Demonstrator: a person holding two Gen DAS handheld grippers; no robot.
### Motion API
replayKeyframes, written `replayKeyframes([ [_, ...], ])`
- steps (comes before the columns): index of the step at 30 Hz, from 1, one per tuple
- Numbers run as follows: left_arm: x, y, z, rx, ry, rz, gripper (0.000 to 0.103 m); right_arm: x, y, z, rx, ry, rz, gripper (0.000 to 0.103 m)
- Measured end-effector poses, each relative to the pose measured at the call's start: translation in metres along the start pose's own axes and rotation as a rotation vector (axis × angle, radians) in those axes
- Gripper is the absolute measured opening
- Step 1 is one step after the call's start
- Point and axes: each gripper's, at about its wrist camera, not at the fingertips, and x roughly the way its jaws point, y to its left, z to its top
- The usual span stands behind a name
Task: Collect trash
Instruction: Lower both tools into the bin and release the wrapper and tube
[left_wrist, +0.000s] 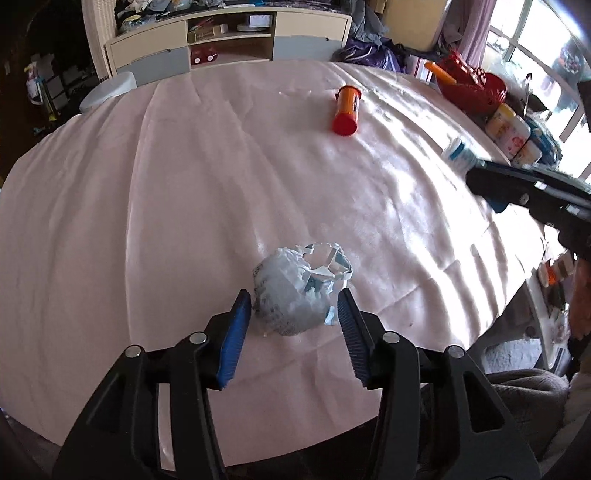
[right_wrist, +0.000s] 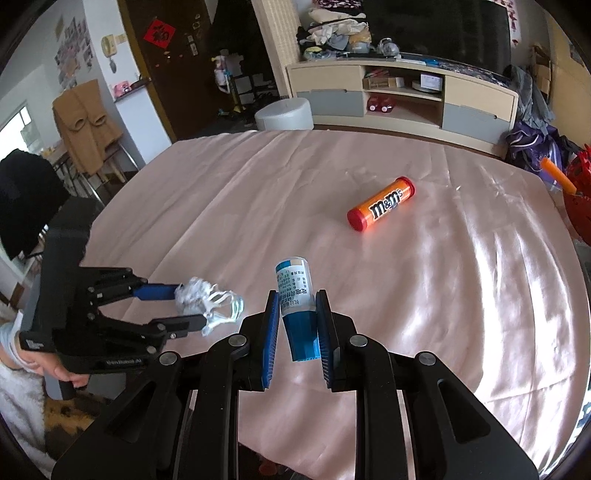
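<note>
A crumpled white and blue plastic wrapper (left_wrist: 295, 291) lies on the pink cloth of the table (left_wrist: 147, 206). My left gripper (left_wrist: 293, 306) is open around it, a finger on each side, close to its sides. It also shows in the right wrist view (right_wrist: 207, 302) between the left gripper's fingers (right_wrist: 162, 291). My right gripper (right_wrist: 295, 317) is shut on a small blue and white bottle (right_wrist: 295, 295), held above the cloth; the bottle also shows in the left wrist view (left_wrist: 460, 153). An orange M&M's tube (right_wrist: 380, 208) with red caps lies on its side farther back; it also shows in the left wrist view (left_wrist: 347, 110).
A red basket (left_wrist: 472, 86) and boxes (left_wrist: 511, 134) stand beside the table's right edge. A white stool (right_wrist: 282, 114) and a low shelf unit (right_wrist: 402, 98) stand beyond the far edge. A chair with a brown coat (right_wrist: 86, 125) is at the left.
</note>
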Motion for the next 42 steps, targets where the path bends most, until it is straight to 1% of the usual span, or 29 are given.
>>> replayKeyframes([
  [3,-0.003,0.0,0.001,-0.005,-0.008,-0.018,0.044,0.001,-0.001,-0.002,0.001,0.004,0.001,0.021],
  [5,-0.003,0.0,0.0,-0.005,-0.005,-0.024,0.026,0.002,0.0,-0.003,0.003,0.006,0.002,0.021],
  [8,-0.005,0.0,-0.004,0.001,-0.002,-0.024,0.02,0.002,0.0,-0.004,0.0,0.009,0.005,0.021],
  [10,-0.011,-0.001,-0.006,0.006,-0.011,-0.02,0.019,0.0,0.002,-0.007,-0.005,0.009,0.009,0.021],
  [15,-0.033,-0.002,-0.015,0.008,-0.069,0.007,0.017,-0.003,0.008,-0.011,-0.017,0.01,0.029,0.021],
  [17,-0.038,-0.003,-0.018,0.006,-0.072,-0.003,0.016,-0.003,0.015,-0.016,-0.035,0.02,0.051,0.021],
  [20,-0.043,-0.007,-0.026,0.004,-0.068,-0.011,0.016,-0.001,0.027,-0.022,-0.069,0.034,0.059,0.021],
  [23,-0.048,-0.012,-0.037,0.0,-0.065,-0.022,0.016,-0.002,0.031,-0.029,-0.065,0.046,0.077,0.021],
  [26,-0.045,-0.018,-0.051,0.004,-0.023,-0.052,0.016,-0.004,0.033,-0.04,-0.06,0.065,0.094,0.021],
  [29,-0.034,-0.023,-0.067,-0.007,0.03,-0.075,0.016,-0.004,0.038,-0.055,-0.059,0.09,0.118,0.021],
  [31,-0.034,-0.025,-0.077,-0.017,0.026,-0.079,0.016,-0.006,0.041,-0.066,-0.057,0.103,0.135,0.021],
  [35,-0.041,-0.029,-0.092,-0.049,0.031,-0.139,0.015,-0.013,0.046,-0.094,-0.04,0.13,0.17,0.021],
  [38,-0.042,-0.035,-0.104,-0.049,0.039,-0.155,0.015,-0.014,0.046,-0.114,-0.014,0.158,0.192,0.021],
  [42,-0.023,-0.041,-0.123,-0.063,0.121,-0.196,0.015,-0.01,0.039,-0.132,0.032,0.191,0.207,0.021],
])
